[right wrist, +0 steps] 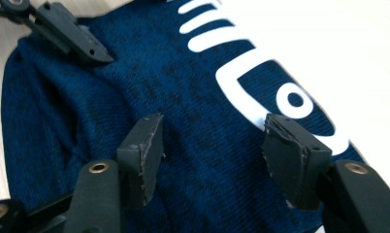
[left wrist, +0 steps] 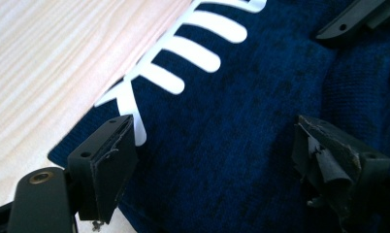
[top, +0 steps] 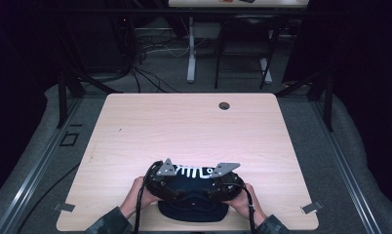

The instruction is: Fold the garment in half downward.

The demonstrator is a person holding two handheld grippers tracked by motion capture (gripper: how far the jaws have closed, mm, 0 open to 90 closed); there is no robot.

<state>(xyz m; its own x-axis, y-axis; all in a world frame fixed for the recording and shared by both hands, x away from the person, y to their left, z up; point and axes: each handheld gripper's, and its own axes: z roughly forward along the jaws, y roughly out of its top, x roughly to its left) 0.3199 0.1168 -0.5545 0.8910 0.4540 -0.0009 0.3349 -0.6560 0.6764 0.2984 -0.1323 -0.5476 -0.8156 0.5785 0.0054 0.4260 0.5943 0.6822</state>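
A dark blue knitted cloth (top: 194,212) with a white fish-skeleton print (top: 191,171) lies at the near middle of the wooden table (top: 184,126). Both hands hold their grippers low over it. My left gripper (top: 167,183) stands open, its jaws spread above the cloth (left wrist: 232,121) beside the print's ribs (left wrist: 193,51). My right gripper (top: 221,183) is also open, its jaws hanging over the cloth (right wrist: 183,97) near the fish's head and eye (right wrist: 295,99). Nothing sits between either pair of jaws. Each gripper view catches one jaw of the other gripper at its upper edge.
A round cable hole (top: 224,106) sits near the table's far edge. Small metal brackets (top: 65,206) mark the near corners. Beyond the table are a dark floor with cables (top: 145,73) and another desk's legs (top: 190,48).
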